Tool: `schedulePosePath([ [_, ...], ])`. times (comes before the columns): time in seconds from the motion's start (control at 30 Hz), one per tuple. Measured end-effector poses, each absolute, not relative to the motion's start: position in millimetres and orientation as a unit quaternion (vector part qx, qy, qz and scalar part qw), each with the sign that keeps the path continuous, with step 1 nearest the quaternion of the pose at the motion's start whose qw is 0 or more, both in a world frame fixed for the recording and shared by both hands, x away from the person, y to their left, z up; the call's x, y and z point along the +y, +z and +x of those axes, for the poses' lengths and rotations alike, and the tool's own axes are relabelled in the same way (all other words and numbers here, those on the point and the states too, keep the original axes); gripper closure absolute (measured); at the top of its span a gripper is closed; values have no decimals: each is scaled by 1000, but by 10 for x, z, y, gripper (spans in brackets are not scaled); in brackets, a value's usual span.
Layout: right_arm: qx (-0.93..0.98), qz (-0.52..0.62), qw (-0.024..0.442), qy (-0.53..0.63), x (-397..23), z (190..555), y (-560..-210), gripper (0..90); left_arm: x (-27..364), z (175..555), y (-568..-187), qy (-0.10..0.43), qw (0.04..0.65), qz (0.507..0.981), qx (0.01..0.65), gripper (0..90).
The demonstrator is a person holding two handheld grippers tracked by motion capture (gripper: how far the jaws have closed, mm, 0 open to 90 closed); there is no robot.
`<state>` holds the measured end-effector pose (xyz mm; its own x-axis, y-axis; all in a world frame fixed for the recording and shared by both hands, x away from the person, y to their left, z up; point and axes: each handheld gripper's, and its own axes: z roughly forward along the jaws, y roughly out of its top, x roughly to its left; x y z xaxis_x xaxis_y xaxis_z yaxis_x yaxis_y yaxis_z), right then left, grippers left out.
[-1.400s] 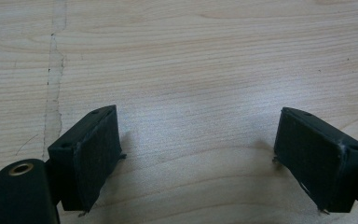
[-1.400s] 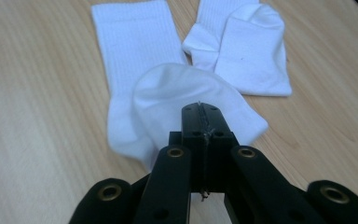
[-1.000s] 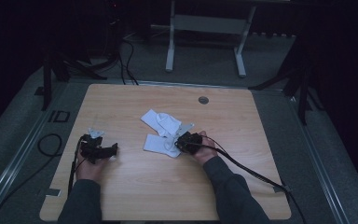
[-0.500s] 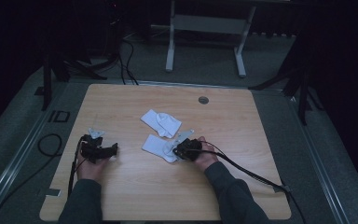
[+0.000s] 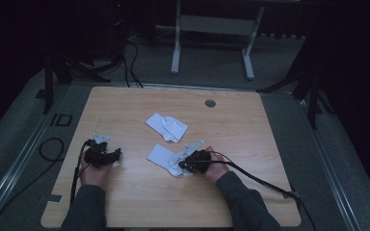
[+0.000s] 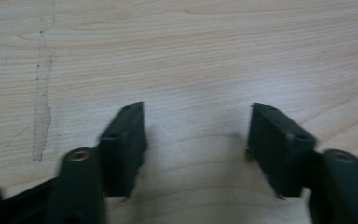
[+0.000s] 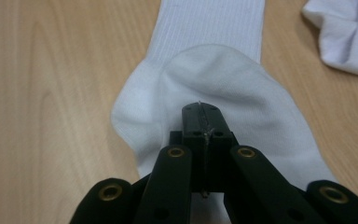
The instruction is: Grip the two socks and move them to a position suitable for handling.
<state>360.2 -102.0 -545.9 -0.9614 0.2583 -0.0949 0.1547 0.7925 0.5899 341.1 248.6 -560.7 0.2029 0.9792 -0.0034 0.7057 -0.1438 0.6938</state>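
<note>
The right gripper [image 7: 203, 109] clenches its fingers on the near sock's [image 7: 214, 74] fold; drag it slowly toward the far sock [image 5: 167, 126]. The left gripper [image 6: 196, 135], half-closing, grasps nothing above the desk [image 5: 250, 130].

High view above the table [image 5: 125, 115], both gripper views close, angled down at its wood
</note>
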Motion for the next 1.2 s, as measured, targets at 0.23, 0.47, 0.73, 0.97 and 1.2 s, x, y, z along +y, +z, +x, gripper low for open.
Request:
schedulePosePath([
  [0.23, 948, 84, 69, 298, -1101, 3553, -5446, 898, 2426, 3364, -5556, 216, 319, 721, 576, 495],
  [0.47, 941, 104, 89, 309, -1091, 3472, -5379, 708, 2343, 3333, -5517, 215, 325, 733, 558, 494],
  [0.73, 934, 115, 115, 319, -982, 3459, -5176, 663, 2327, 3318, -5501, 213, 327, 733, 557, 497],
  [0.97, 937, 114, 113, 310, -727, 3569, -5149, 708, 2328, 3305, -5483, 211, 335, 734, 552, 503],
  [1.2, 945, 134, 83, 287, -671, 3706, -5381, 701, 2329, 3304, -5481, 211, 336, 734, 552, 503],
])
